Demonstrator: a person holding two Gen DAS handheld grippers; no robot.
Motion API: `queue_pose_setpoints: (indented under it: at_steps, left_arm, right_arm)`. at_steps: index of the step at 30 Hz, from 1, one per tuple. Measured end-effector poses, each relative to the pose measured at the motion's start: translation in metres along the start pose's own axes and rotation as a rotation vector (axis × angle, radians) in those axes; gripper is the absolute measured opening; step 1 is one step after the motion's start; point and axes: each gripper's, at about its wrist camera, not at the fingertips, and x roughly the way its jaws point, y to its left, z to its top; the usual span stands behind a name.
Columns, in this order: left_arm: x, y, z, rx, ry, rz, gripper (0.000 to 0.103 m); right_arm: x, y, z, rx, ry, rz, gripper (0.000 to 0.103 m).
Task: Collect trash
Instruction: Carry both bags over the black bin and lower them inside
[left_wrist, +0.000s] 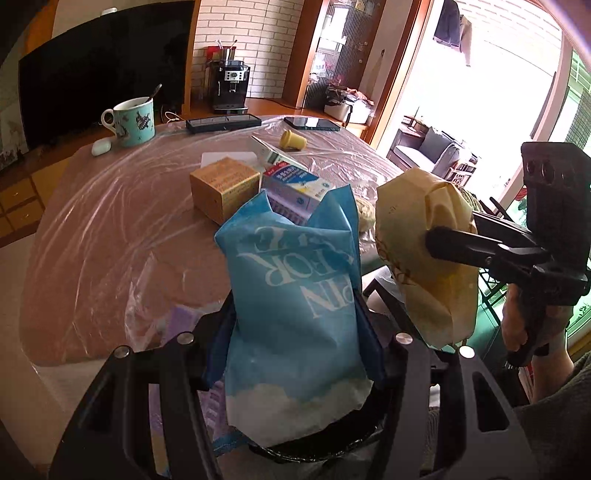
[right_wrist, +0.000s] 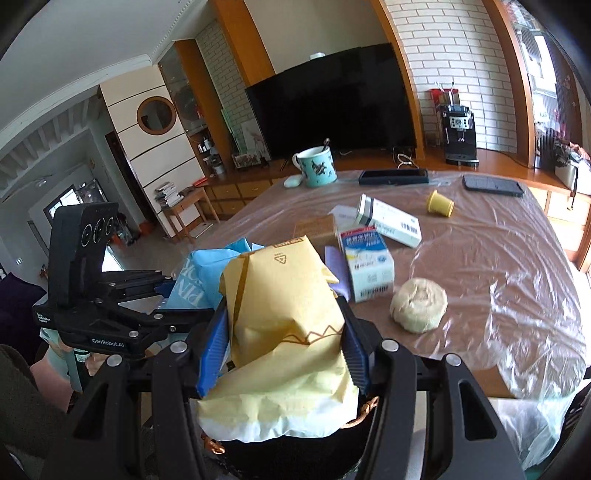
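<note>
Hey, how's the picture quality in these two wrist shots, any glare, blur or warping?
Left wrist view: the window is blown out white, the table's plastic cover glints, and edges bow. Right wrist view: evener light, glare streaks on the plastic cover, brick wall lines curve; both views look sharp.

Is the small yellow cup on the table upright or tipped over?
Tipped over. The yellow cup lies on its side on the plastic-covered table, its open mouth facing sideways.

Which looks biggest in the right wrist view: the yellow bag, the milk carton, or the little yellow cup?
1. Yellow bag, though it's nearest the camera, which inflates it.
2. Milk carton.
3. Little yellow cup, farthest away.
</note>
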Motion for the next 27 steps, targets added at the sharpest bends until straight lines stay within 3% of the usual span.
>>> queue_pose_setpoints:
  at_steps: [16, 27]
  left_arm:
    - [0.030, -0.006, -0.043, 0.006, 0.119, -0.020, 0.058]
    - [0.056, -0.003, -0.053, 0.008, 0.162, 0.015, 0.058]
  right_arm:
    - [0.030, 0.000, -0.048, 0.013, 0.152, -0.044, 0.055]
    - [0.053, -0.008, -0.063, 0.031, 0.187, -0.082, 0.055]
